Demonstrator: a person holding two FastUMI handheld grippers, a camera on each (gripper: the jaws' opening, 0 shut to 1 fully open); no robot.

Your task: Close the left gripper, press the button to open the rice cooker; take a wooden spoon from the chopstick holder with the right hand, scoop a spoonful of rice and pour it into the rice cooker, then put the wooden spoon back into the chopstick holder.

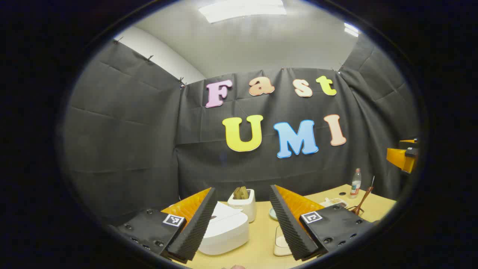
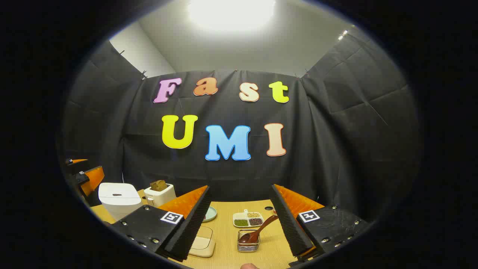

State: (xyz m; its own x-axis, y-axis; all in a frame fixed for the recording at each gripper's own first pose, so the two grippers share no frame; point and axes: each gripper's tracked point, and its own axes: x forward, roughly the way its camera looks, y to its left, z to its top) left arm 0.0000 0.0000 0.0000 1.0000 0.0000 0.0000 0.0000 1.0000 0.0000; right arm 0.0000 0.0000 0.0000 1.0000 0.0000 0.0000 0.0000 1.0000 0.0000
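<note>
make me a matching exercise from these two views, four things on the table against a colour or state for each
Things:
1. rice cooker
2. wooden spoon
3. divided dish
4. bottle

States:
a. upright, red cap
b. white, lid shut
c. leaning in a clear holder
d. holds green and dark grains

Pairs: 1-b, 2-c, 3-d, 4-a

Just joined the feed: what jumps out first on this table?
In the right gripper view, a wooden spoon leans out of a small holder ahead of the open right gripper, with a divided grain tray behind. A closed white rice cooker sits far left, beside a toaster.
</note>
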